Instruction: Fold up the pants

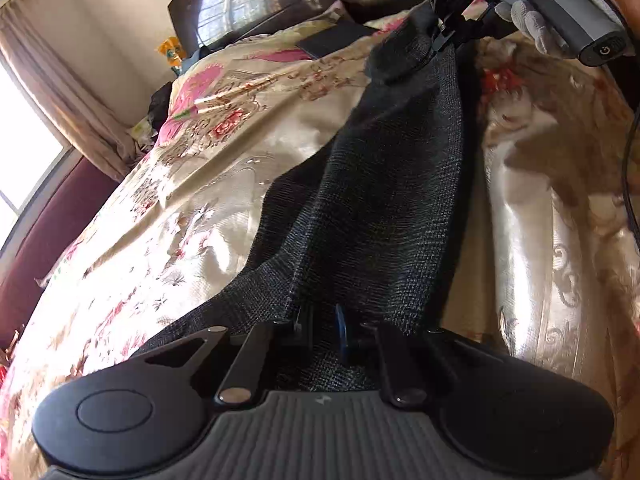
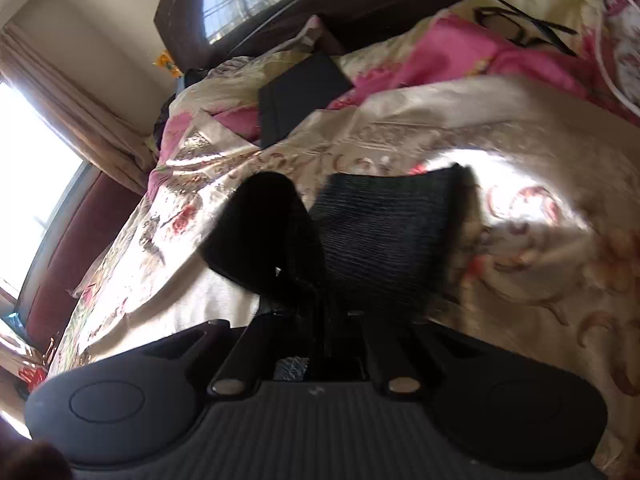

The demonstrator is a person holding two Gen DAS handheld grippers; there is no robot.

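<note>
A: Where do we stand with the dark charcoal woven pants (image 1: 384, 200)?

B: We judge we are mid-fold, carrying the cloth. In the left wrist view the pants run as one long band from the bottom centre of the frame to the upper right, lifted off the shiny cream floral bedspread (image 1: 180, 200). Our left gripper (image 1: 320, 328) has its fingers closed on the near end of the fabric at the bottom centre.

A: And the far end?

B: Our right gripper (image 1: 442, 34), in the upper right of that frame, is pinched shut on the other end, with the grey-gloved hand (image 1: 528, 12) behind it on the handle. In the right wrist view the same gripper (image 2: 320, 312) sits at the bottom centre, and the cloth bunches out of it in two lobes, a black one to the left and a ribbed one (image 2: 384, 232) to the right, hanging over the bedspread.

A: So what does the next move call for?

B: We think we must bring one held end toward the other so the band doubles over, then lay it flat on a bare stretch of the bedspread. Both grips need to hold until the fabric rests, and we should keep away from the flat black rectangular case (image 2: 300, 100) in the upper middle of the right wrist view.
</note>
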